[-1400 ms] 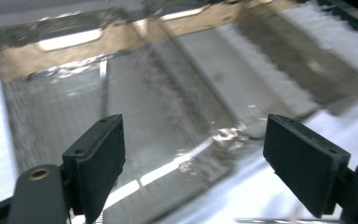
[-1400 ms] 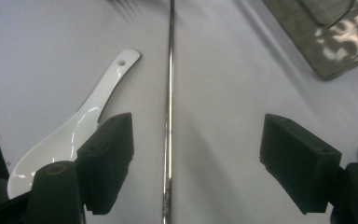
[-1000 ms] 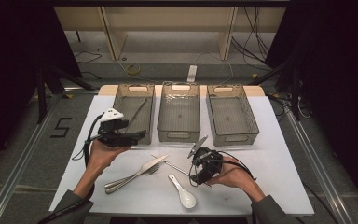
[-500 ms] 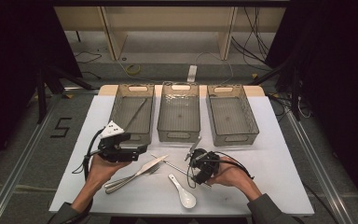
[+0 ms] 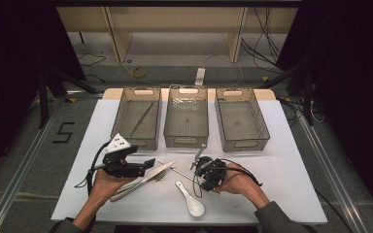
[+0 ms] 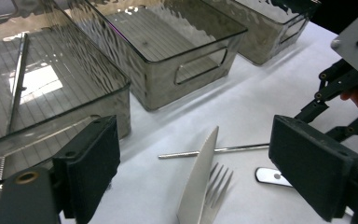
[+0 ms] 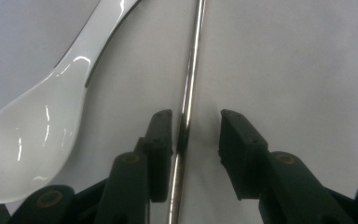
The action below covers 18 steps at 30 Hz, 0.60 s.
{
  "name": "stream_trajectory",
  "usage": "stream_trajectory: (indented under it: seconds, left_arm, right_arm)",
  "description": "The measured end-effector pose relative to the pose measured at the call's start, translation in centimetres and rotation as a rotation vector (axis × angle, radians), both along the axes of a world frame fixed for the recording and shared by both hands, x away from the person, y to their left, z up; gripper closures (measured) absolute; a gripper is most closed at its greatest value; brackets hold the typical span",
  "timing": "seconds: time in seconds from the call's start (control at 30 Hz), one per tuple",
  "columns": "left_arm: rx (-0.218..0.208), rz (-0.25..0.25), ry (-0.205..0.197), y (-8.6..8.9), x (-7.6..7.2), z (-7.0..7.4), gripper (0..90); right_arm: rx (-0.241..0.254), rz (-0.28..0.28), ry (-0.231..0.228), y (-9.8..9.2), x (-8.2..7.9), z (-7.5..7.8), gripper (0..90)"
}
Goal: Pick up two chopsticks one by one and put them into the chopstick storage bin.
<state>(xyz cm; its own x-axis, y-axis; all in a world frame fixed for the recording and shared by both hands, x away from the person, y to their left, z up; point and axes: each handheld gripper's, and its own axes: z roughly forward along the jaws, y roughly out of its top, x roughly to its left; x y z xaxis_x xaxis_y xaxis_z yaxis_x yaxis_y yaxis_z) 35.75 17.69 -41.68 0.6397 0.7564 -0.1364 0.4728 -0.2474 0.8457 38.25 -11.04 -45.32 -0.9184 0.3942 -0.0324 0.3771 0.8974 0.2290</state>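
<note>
White tabletop (image 5: 291,160) bears a metal rod (image 7: 189,84), lying lengthwise between the right gripper (image 7: 193,140)'s closing, still unclamped jaws.

We see a thin metal rod (image 7: 189,84), polished and mirror-bright, lying on the matt white table (image 5: 291,179). Just left of it lies a white spoon (image 7: 42,126), glossy like glazed ceramic, with bright highlights. Farther left, the knife (image 6: 198,179) has a smooth, satin steel blade with a finely serrated edge, and the fork (image 6: 216,186) beside it is shiny metal. At the far side we see three bins (image 5: 186,141) of smoky, translucent plastic with rippled walls. Our gripper pads (image 6: 95,168) look matt black and slightly grainy.
</note>
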Motion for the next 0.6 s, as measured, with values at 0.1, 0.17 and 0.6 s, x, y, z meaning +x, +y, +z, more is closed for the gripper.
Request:
stream_trajectory:
  seconds: [0.1, 0.17, 0.6]
  left_arm:
    - [0.0, -0.004, -0.007, -0.03, -0.22, 0.04, 15.9]
    - [0.001, -0.004, -0.007, -0.04, -0.21, 0.03, 15.9]
    - [0.009, -0.011, -0.015, -0.21, -0.25, 0.05, 16.0]
  right_arm:
    - [-0.005, 0.005, 0.005, 0.16, -0.05, -0.16, 69.1]
    - [-0.021, 0.017, 0.01, 0.18, 0.05, -0.19, 71.9]
    - [-0.047, 0.017, 0.051, 0.67, 0.35, -0.3, 82.4]
